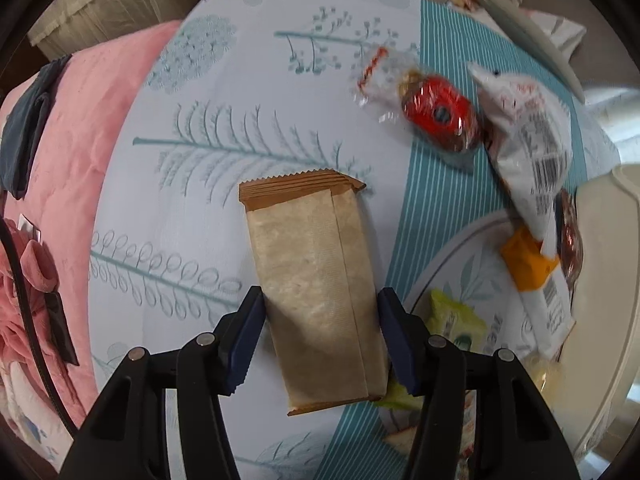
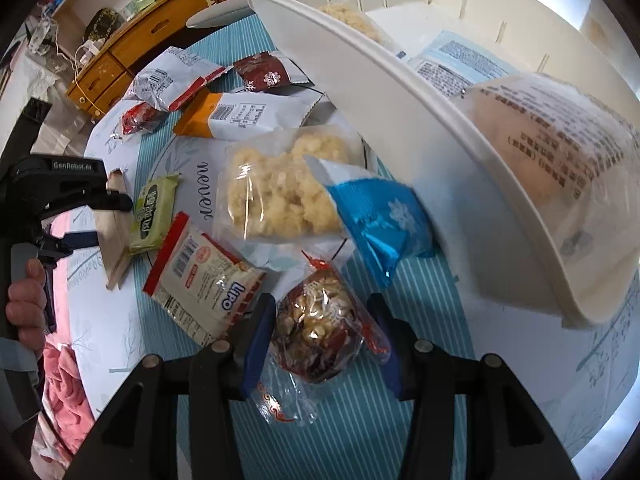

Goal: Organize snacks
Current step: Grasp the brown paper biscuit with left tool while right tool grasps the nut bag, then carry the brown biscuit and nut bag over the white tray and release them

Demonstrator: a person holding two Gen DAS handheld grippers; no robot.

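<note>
The left tongs (image 1: 320,344) straddle a tan paper snack packet (image 1: 316,292) on the leaf-patterned cloth (image 1: 192,184).

The left wrist view looks straight down, close over the brown packet (image 1: 320,292) on the tabletop (image 1: 192,208). The right wrist view tilts steeply down, near the nut packet (image 2: 320,320), the white bin (image 2: 360,92) at 2 o'clock. Both share that brown packet (image 2: 114,236), at 9 o'clock in the right view.
</note>
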